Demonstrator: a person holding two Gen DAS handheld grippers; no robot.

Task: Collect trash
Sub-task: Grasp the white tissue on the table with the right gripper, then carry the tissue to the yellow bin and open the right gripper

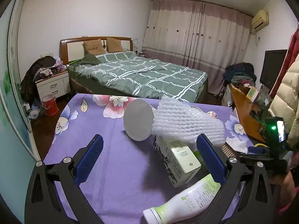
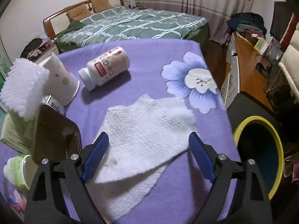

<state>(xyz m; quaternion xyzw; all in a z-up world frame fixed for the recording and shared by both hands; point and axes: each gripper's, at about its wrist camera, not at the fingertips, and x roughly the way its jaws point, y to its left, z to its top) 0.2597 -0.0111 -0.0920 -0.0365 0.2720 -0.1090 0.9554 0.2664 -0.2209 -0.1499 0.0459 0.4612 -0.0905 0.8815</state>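
Note:
Trash lies on a purple flowered tablecloth [image 1: 104, 149]. My left gripper [image 1: 149, 141] is open and empty above it; a carton [image 1: 177, 160] sits between its fingers, with a paper cup [image 1: 137, 120] and white foam netting [image 1: 188, 122] just beyond and a white-green bottle [image 1: 185, 203] below its right finger. My right gripper [image 2: 149, 139] is open and empty over a crumpled paper towel [image 2: 147, 130]. A white pill bottle [image 2: 105, 67] lies farther off, beside the cup [image 2: 59, 78], foam netting [image 2: 24, 85] and carton [image 2: 16, 130]. The other gripper [image 1: 269, 149] shows at the right of the left wrist view.
A yellow-rimmed bin [image 2: 261, 153] stands off the table's right edge. A dark flat object [image 2: 54, 136] leans at the left. A bed [image 1: 138, 74] lies beyond the table, a wooden desk [image 2: 246, 74] with clutter to the right, a nightstand [image 1: 53, 85] and red bucket [image 1: 49, 104] to the left.

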